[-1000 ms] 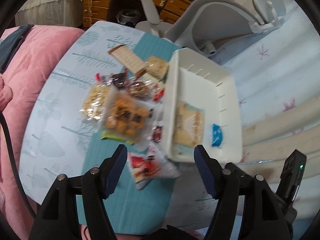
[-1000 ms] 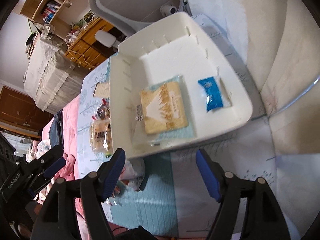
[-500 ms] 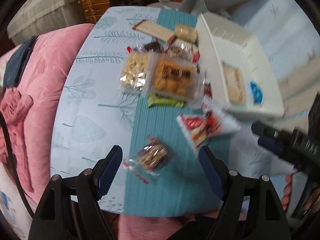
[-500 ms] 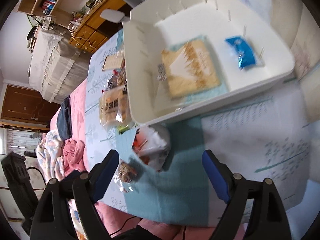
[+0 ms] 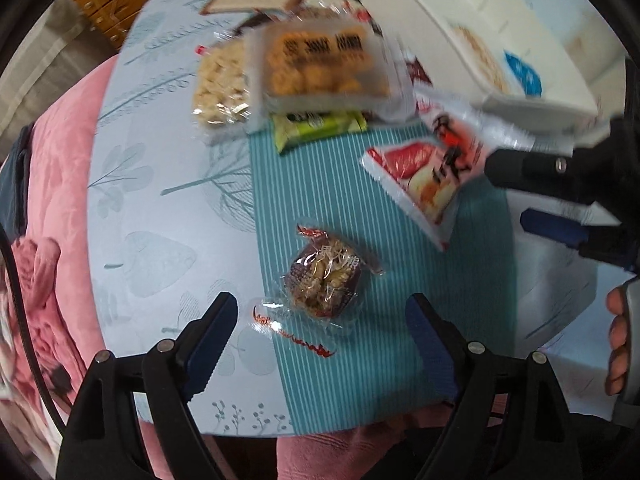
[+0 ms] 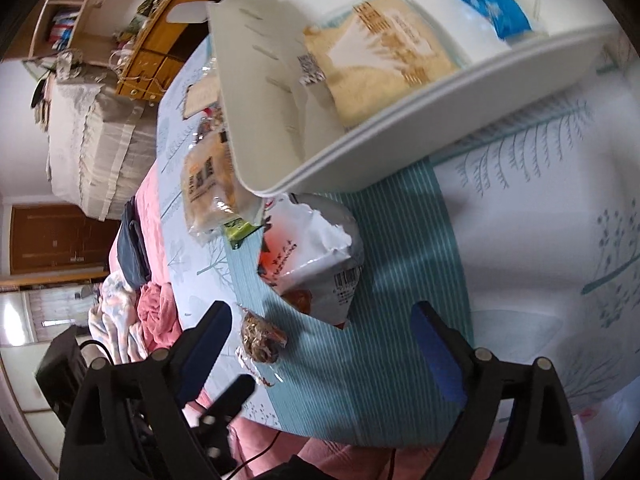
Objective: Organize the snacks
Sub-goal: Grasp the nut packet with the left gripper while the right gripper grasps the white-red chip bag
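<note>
Snacks: nut candy [image 5: 326, 276] near white tray [image 6: 400, 128], apart from it | red-white pouch [image 6: 316, 256] at tray's corner | left gripper [image 5: 320, 336] spread, just opening, empty, over candy | right gripper [image 6: 320, 344] likewise, over pouch | risk: crinkly wrapper slips, grippers collide.

This is a lived-in room of a home, likely a bedroom: a pink quilt [image 5: 60, 168] and rumpled bedding [image 6: 120, 320] lie beside the leaf-patterned tabletop [image 5: 160, 208], with a wooden drawer chest [image 6: 160, 60], bookshelves [image 6: 68, 12] and a wooden door [image 6: 52, 240] beyond.
</note>
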A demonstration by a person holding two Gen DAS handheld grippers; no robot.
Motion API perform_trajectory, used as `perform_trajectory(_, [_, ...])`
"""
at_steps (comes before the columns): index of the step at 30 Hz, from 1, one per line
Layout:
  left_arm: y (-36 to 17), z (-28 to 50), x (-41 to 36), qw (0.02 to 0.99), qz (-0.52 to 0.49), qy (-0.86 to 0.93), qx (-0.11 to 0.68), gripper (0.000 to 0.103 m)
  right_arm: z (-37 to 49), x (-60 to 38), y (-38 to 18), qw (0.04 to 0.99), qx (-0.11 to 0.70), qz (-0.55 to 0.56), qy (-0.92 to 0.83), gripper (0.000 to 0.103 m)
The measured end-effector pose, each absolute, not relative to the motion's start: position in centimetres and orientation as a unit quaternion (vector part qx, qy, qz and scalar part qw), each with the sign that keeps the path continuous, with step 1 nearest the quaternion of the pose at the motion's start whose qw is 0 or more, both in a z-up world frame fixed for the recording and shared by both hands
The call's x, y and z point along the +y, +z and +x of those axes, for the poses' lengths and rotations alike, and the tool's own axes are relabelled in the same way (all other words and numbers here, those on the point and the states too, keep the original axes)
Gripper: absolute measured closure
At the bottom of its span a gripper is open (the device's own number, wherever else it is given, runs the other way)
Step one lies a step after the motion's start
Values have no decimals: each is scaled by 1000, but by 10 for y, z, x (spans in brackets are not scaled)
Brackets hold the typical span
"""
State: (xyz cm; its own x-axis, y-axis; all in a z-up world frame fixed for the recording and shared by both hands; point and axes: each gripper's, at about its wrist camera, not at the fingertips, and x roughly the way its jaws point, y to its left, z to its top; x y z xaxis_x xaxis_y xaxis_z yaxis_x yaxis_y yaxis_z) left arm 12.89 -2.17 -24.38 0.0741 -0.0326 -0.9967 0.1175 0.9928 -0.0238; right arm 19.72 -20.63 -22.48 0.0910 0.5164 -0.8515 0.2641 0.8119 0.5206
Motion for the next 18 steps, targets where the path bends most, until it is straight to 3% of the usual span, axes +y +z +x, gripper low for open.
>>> perform_trajectory(13, [-299, 148, -21, 695, 65, -75, 712, 18, 203, -190, -256, 677, 661, 321, 49, 12])
perform_trajectory(18, [-306, 153, -18, 693, 61, -78, 714, 34, 205, -186, -262, 676, 661, 321, 46, 17])
